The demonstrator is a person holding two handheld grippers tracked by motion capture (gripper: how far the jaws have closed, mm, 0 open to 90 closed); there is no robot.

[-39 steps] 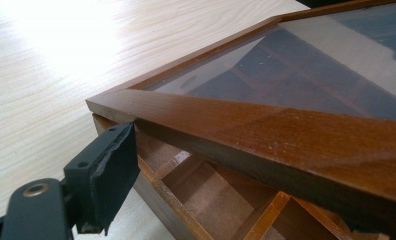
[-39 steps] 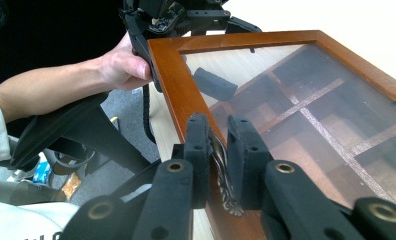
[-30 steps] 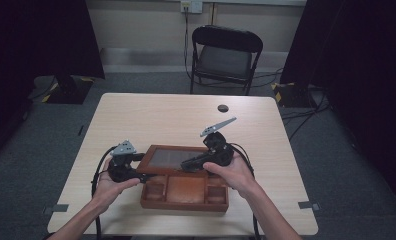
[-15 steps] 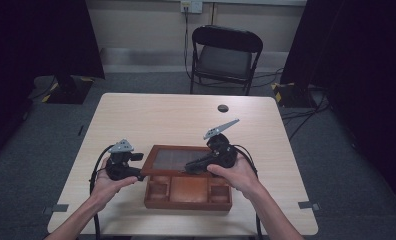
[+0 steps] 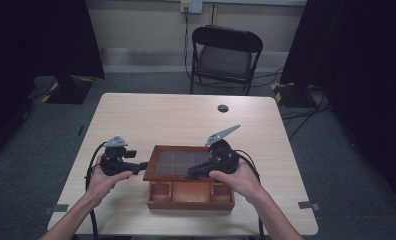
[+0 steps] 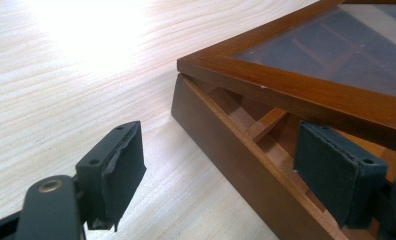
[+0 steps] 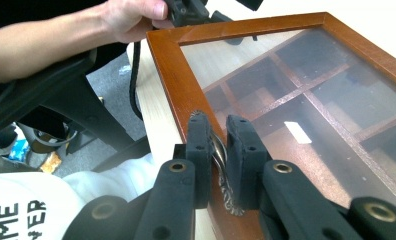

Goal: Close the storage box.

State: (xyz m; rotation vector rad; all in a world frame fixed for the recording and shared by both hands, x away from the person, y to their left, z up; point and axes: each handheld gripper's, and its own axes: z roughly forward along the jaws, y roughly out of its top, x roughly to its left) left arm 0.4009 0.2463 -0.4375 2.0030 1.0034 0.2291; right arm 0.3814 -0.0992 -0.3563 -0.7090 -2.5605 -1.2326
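The bench carries 1 wooden compartment box at its near edge. The glass-paned lid is tilted partly up off the box. The right gripper has its jaws clenched on the metal ring handle at the lid's front rail. The left gripper sits beside the box's left corner, jaws released. Step in hand, by judgement: opening the lid. Next move: continue the lift along the hinge arc while the left gripper steadies the box.

I count one wooden box with one glass lid, my two grippers, left and right, one chair at twelve o'clock, one tabletop.
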